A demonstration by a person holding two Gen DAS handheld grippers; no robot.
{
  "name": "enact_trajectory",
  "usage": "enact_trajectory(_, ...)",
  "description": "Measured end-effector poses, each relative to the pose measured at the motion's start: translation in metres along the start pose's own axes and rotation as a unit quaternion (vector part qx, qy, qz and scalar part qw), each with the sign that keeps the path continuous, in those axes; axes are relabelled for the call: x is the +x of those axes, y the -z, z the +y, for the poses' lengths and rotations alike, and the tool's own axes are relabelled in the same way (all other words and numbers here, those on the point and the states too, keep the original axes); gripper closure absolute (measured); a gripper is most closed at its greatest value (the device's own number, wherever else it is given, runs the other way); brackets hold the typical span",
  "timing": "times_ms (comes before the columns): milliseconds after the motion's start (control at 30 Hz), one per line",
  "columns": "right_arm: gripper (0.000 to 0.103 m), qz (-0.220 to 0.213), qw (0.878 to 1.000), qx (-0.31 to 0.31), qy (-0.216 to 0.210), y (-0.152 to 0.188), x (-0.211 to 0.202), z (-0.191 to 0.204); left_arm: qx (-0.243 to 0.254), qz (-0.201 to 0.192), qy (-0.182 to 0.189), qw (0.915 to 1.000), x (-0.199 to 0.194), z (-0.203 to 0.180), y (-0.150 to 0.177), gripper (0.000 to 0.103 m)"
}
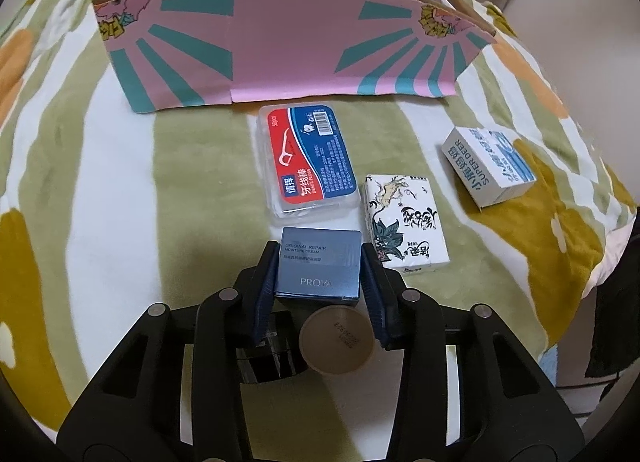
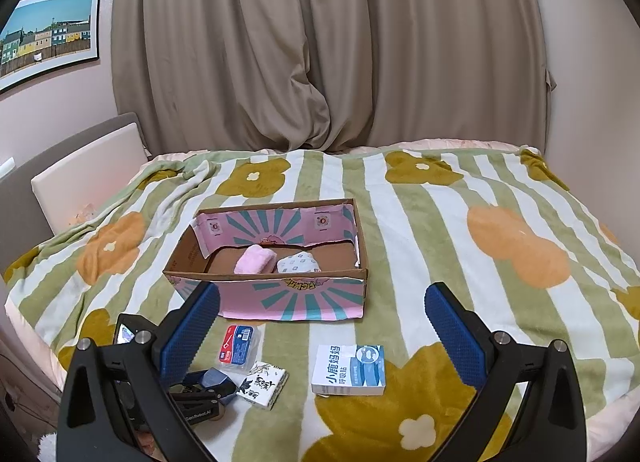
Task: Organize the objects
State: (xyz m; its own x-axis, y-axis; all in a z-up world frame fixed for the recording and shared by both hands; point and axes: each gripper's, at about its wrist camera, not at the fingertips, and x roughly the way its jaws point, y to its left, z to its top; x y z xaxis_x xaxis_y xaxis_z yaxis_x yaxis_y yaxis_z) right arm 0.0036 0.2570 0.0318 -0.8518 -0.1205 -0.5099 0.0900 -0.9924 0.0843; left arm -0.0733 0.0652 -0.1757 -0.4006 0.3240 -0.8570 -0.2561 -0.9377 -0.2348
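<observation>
My left gripper [image 1: 319, 258] is shut on a blue PROYA cream box [image 1: 318, 268], low over the blanket; the box also shows in the right wrist view [image 2: 218, 380]. Ahead lie a dental floss case [image 1: 308, 160] [image 2: 239, 346], a white tissue pack with ink drawings [image 1: 404, 222] [image 2: 264, 384] and a white-and-blue Super Deer box [image 1: 488, 164] [image 2: 349, 370]. A pink and teal cardboard box [image 1: 280, 46] [image 2: 276, 262] stands behind them, holding a pink roll [image 2: 254, 259] and a white patterned bundle [image 2: 299, 262]. My right gripper [image 2: 322, 332] is open and empty, above the items.
A round tan lid [image 1: 337, 340] and a dark jar [image 1: 272, 358] lie under my left gripper. Everything rests on a green striped flower blanket [image 2: 460, 222] on a bed. Curtains [image 2: 320, 42] hang behind, and a white headboard [image 2: 88, 170] is at the left.
</observation>
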Motion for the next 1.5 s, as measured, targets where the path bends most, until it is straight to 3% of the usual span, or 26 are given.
enact_trajectory(267,0.001,0.001,1.000,0.006,-0.003,0.000,-0.002,-0.001,-0.007,-0.030,0.005,0.9995,-0.019,0.002,-0.004,0.067)
enact_trajectory(467,0.001,-0.002,1.000,0.006,-0.003,0.000,-0.004,-0.001,0.001,-0.093,-0.002,0.9957,-0.069,-0.001,-0.013,0.067)
enact_trajectory(667,0.001,-0.002,1.000,0.004,-0.003,0.000,-0.005,0.000,0.010,-0.187,-0.017,0.9821,-0.138,-0.013,-0.026,0.067)
enact_trajectory(767,0.001,-0.003,1.000,0.001,-0.003,0.000,-0.005,0.003,0.012,-0.236,-0.026,0.9714,-0.176,-0.019,-0.029,0.067)
enact_trajectory(967,0.001,-0.001,1.000,-0.001,-0.004,0.000,-0.004,0.008,0.019,-0.297,-0.045,0.9537,-0.230,-0.029,-0.030,0.067)
enact_trajectory(1167,0.001,0.005,1.000,-0.004,-0.004,0.002,0.001,0.013,0.027,-0.331,-0.050,0.9419,-0.262,-0.034,-0.031,0.067)
enact_trajectory(1300,0.001,0.023,1.000,-0.018,0.003,0.008,0.011,0.020,0.026,-0.341,-0.047,0.9385,-0.269,-0.033,-0.029,0.067)
enact_trajectory(1500,0.001,0.078,0.997,-0.026,-0.008,0.035,0.041,0.035,0.018,-0.323,-0.053,0.9446,-0.255,-0.022,-0.028,0.067)
